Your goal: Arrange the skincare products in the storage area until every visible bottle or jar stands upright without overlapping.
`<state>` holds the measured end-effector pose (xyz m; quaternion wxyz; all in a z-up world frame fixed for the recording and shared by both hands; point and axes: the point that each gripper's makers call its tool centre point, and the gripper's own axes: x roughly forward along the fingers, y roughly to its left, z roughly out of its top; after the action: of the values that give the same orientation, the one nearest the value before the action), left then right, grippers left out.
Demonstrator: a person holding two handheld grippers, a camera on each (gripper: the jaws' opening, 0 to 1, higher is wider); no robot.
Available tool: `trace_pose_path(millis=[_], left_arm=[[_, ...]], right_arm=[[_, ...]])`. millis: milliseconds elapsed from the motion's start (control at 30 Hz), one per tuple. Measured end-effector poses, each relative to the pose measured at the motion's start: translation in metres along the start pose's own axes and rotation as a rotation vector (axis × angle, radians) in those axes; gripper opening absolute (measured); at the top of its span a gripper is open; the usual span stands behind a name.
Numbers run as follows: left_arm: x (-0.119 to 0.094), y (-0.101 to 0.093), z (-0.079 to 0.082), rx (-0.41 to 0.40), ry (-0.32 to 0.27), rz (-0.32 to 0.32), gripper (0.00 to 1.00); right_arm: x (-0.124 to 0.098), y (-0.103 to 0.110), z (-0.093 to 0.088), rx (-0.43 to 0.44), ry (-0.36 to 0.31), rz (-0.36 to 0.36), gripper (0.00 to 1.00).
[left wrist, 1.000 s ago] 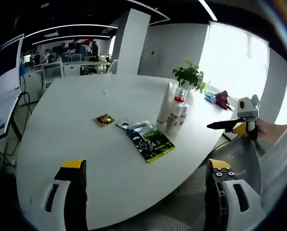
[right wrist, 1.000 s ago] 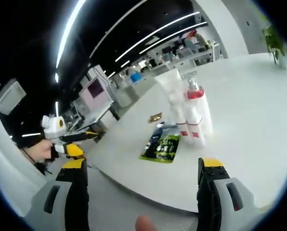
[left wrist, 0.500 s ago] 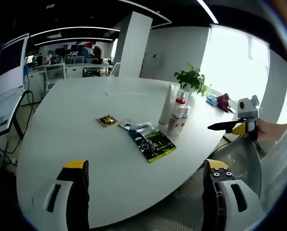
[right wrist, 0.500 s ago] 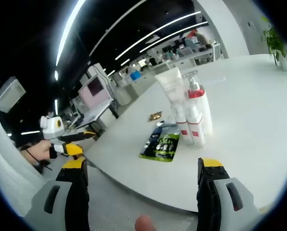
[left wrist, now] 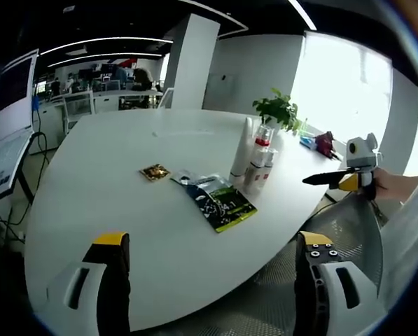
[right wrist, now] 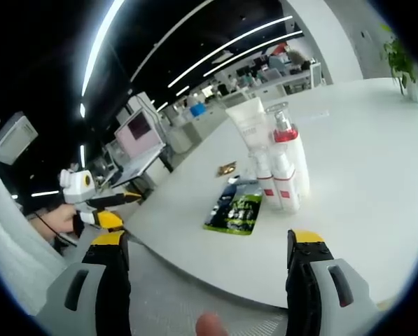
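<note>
White and smooth, the bench (left wrist: 110, 182) has a rounded edge and carries everything in front of you, and both of your tools are off that edge, not touching any product. In the left gripper view, going from left to right, you see a small gold foil packet (left wrist: 153, 173) lying flat, then a glossy sachet with green and black print (left wrist: 219, 201) also flat, with its long axis running from the bench centre toward the edge, and then the skincare cluster: a tall white tube (left wrist: 241, 152) standing on its cap, a clear pump bottle with a red collar (left wrist: 262, 140), and short white bottles with red bands (left wrist: 258, 172), all upright and pressed close together. A potted plant (left wrist: 277, 110) stands behind them. Your left hand-held gripper (left wrist: 212, 294) has its jaws spread wide with nothing between them, and the cluster lies ahead and a little to the right of it. Your right hand-held gripper (right wrist: 209, 290) is also spread and empty; from it the bottles stand straight ahead, slightly right of centre, and I judge it is the nearer one to them. The sachet lies just beside the foot of the bottles on the left in that view. The bottles look like hard plastic, the tube softer, the sachets thin and slippery.
</note>
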<state>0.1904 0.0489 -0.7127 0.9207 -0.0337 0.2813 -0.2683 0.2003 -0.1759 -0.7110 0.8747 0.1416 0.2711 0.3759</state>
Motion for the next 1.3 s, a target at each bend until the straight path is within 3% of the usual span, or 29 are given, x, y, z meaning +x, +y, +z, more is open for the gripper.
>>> trace_pose_path(millis=[267, 467, 733, 1000, 1300], left_arm=[[0.0, 0.0, -0.001, -0.008, 0.009, 0.005, 0.93], [0.003, -0.007, -0.001, -0.018, 0.039, -0.027, 0.93], [0.01, -0.005, 0.001, -0.004, 0.081, -0.033, 0.88], [0.038, 0.004, 0.02, 0.038, 0.1, -0.039, 0.83], [0.071, 0.014, 0.033, 0.136, 0.175, -0.073, 0.8]], right_arm=[[0.0, 0.001, 0.0, 0.003, -0.004, 0.006, 0.92], [0.0, 0.001, 0.001, 0.006, -0.008, 0.012, 0.92], [-0.001, 0.001, 0.003, 0.006, -0.016, 0.015, 0.91], [-0.001, 0.002, 0.001, 0.02, -0.009, 0.02, 0.91], [-0.002, -0.001, 0.001, 0.04, -0.013, 0.014, 0.9]])
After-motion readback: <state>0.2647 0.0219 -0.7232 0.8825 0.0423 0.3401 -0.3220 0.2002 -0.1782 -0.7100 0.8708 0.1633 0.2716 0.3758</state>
